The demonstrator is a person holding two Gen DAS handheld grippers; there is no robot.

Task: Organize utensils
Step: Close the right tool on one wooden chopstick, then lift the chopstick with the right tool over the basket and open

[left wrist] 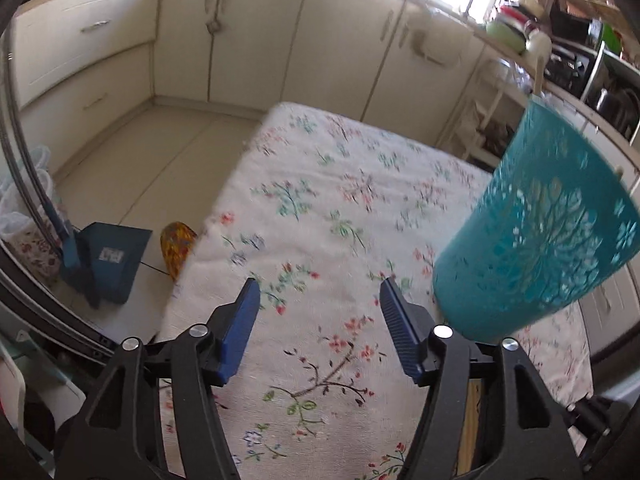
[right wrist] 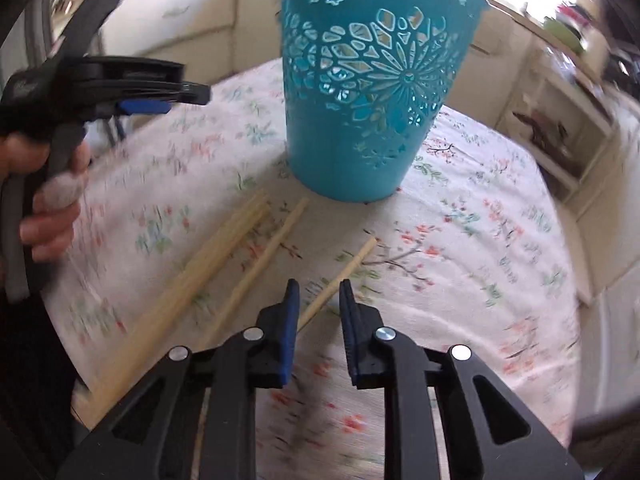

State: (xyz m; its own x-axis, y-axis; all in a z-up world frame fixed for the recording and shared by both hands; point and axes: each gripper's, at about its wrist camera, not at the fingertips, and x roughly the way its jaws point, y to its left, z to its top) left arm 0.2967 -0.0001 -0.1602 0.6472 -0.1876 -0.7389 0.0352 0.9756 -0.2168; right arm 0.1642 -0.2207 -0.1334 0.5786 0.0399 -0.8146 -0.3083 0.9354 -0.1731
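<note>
We saw the left claw (left wrist: 320, 300) spread wide over the bench (left wrist: 320, 184), nothing between its blue pads (left wrist: 240, 332). The bench wore a floral cloth. A teal cut-out holder (left wrist: 536, 232) stood just to the right of that claw, upright on the cloth, though the fisheye tilted it.

From the right wrist view the same holder (right wrist: 376, 80) stood at the far middle of the bench (right wrist: 480, 240), and the wooden chopsticks lay loose on the cloth in front of it — a pair side by side (right wrist: 208, 256), a single one (right wrist: 264, 256) beside them, and a fourth (right wrist: 344, 272) further right. The right claw (right wrist: 316, 292) was narrowly parted, its tips on either side of the near end of that fourth chopstick; we could not tell whether the pads touched it. The left claw (right wrist: 160, 96) showed at the upper left of this view, held in a hand (right wrist: 52, 200), well apart from the chopsticks.

On the floor by the bench stood a blue dustpan (left wrist: 108, 260), with cream cabinets (left wrist: 260, 40) behind.
</note>
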